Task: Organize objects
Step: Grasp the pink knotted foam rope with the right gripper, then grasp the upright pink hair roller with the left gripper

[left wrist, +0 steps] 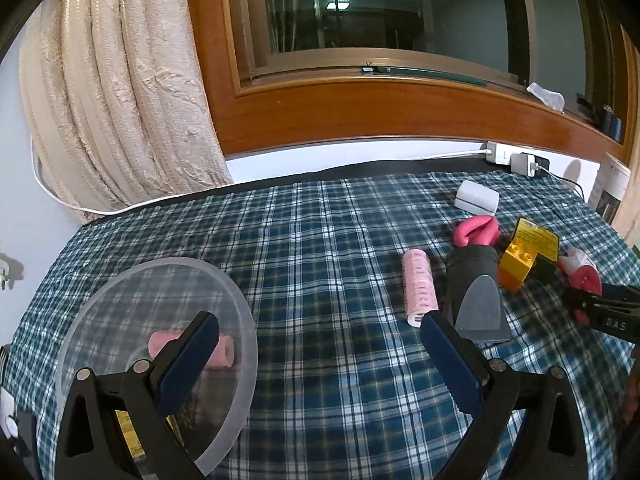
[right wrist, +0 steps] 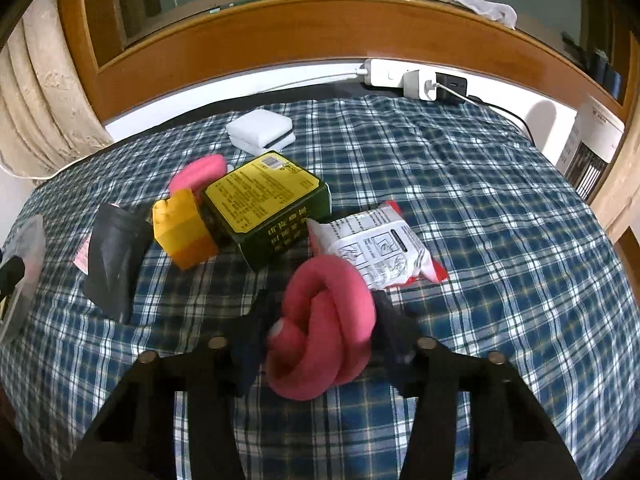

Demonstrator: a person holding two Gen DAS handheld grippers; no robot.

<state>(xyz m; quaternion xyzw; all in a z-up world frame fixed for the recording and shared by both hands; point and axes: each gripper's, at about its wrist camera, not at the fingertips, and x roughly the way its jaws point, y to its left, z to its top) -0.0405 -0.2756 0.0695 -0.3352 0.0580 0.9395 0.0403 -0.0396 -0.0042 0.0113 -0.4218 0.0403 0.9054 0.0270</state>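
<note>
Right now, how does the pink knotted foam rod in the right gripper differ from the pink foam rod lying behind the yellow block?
The pink knotted foam rod is clamped between the right gripper fingers, off the cloth; the second pink foam rod lies untouched on the checked cloth. The held one shows fully; the lying one is partly hidden behind the yellow block. Both are pink, soft-looking bent rods.

Both grippers have black frames, silver screws and navy pads.
</note>
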